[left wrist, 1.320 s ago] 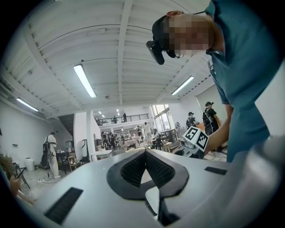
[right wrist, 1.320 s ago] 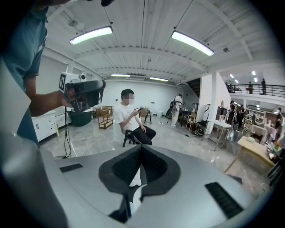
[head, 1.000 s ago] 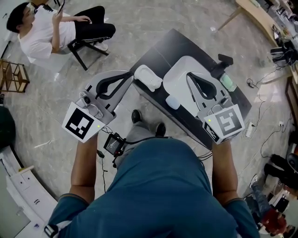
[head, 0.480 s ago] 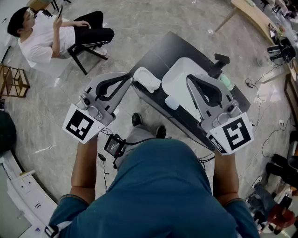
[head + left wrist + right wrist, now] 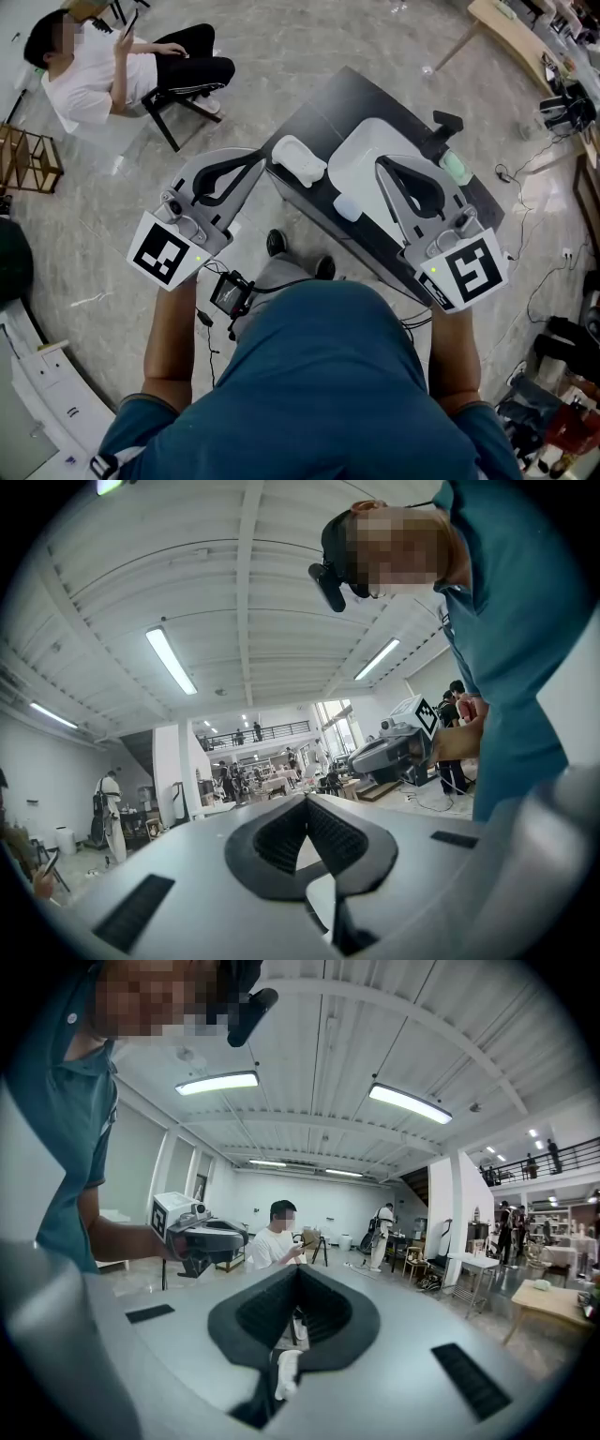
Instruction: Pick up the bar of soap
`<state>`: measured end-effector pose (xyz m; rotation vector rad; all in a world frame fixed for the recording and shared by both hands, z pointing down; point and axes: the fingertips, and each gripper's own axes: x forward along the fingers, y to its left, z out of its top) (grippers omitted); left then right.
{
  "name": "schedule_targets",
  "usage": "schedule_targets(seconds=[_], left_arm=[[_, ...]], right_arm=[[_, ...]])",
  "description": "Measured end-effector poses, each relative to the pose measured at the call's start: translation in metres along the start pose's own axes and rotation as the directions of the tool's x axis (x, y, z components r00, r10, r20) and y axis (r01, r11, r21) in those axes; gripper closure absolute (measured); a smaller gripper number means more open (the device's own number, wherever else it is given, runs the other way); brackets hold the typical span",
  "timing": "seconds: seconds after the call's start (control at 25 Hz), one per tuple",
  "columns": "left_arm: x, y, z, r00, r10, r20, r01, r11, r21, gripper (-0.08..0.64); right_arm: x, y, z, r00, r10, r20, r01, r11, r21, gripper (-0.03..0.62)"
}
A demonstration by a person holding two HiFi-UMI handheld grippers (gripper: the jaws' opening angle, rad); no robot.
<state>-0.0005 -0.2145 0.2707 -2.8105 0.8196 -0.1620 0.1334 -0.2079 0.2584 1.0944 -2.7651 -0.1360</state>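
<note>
Hand-held grippers, left [image 5: 261,157] and right [image 5: 382,159], hung pressed together and empty by the bench [image 5: 323,108]; unopened, they might shove the soap [image 5: 347,206] off its edge.

Two grippers were in view, the left gripper [image 5: 265,153] and the right gripper [image 5: 380,157], with two marker cubes [image 5: 169,248], one on each. There was one dark table [image 5: 323,103]. On it lay one white basin [image 5: 354,161], one white dish [image 5: 298,157] to the left of the basin, one pale bar of soap [image 5: 346,206] at the near edge, and one green object [image 5: 457,167] and one black object [image 5: 448,120] on the right. Far left sat one person [image 5: 94,75] on one chair [image 5: 161,117].
</note>
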Motion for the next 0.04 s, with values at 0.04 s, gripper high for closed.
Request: schedule_targets(seconds=[0.04], left_arm=[[-0.0012,-0.0008,-0.0002,1.000,0.001,-0.001,-0.001,1.000,0.001,0.558]], right_arm=[[-0.0003,0.0012,-0.0011,1.000,0.001,-0.002,-0.001,1.000,0.001,0.578]])
